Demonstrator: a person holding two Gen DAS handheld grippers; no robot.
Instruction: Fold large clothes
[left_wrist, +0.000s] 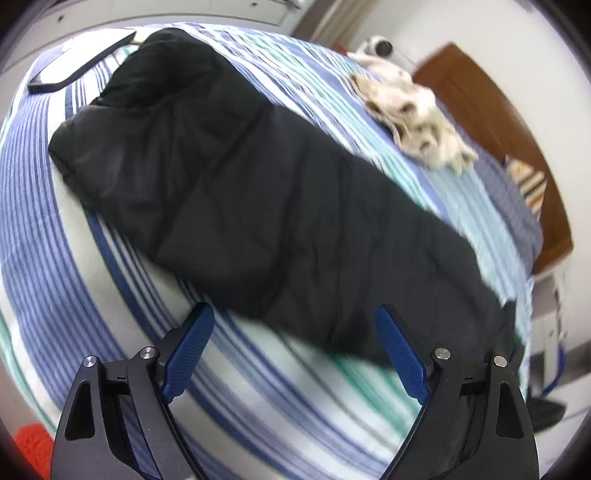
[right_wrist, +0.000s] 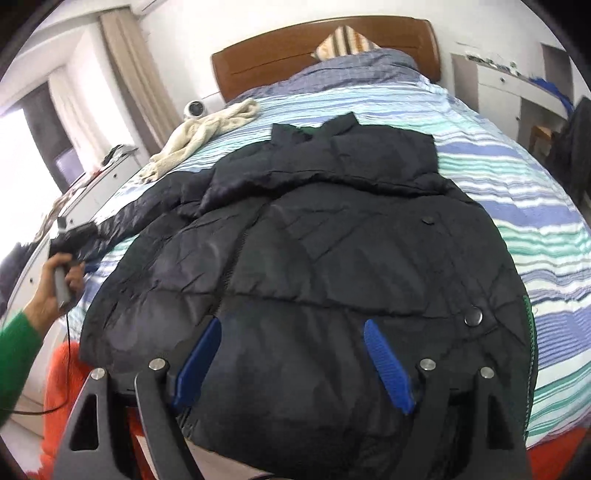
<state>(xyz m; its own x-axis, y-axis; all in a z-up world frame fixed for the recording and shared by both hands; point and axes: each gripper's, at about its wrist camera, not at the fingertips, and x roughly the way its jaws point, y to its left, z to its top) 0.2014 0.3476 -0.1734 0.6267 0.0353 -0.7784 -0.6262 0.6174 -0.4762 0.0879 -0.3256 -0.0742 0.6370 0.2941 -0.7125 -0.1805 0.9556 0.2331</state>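
A black quilted puffer jacket (left_wrist: 258, 206) lies flat on the blue, green and white striped bed (left_wrist: 59, 206). In the right wrist view the jacket (right_wrist: 332, 258) has its collar toward the headboard, and one sleeve (right_wrist: 147, 210) stretches out to the left. My left gripper (left_wrist: 293, 310) is open at the jacket's long edge, nothing between its blue pads (left_wrist: 192, 347). My right gripper (right_wrist: 292, 324) hangs open over the hem with nothing between its pads (right_wrist: 388, 365). At the left edge a hand (right_wrist: 48, 284) in a green sleeve holds the other gripper's handle near the sleeve's end.
A cream garment (right_wrist: 199, 136) lies crumpled on the bed near the brown wooden headboard (right_wrist: 295, 48), where a striped pillow (right_wrist: 343, 42) leans. A flat black-edged object (left_wrist: 74, 62) rests at the bed's far corner. An orange rug (right_wrist: 70, 373) covers the floor; white cabinets (right_wrist: 498, 92) line the wall.
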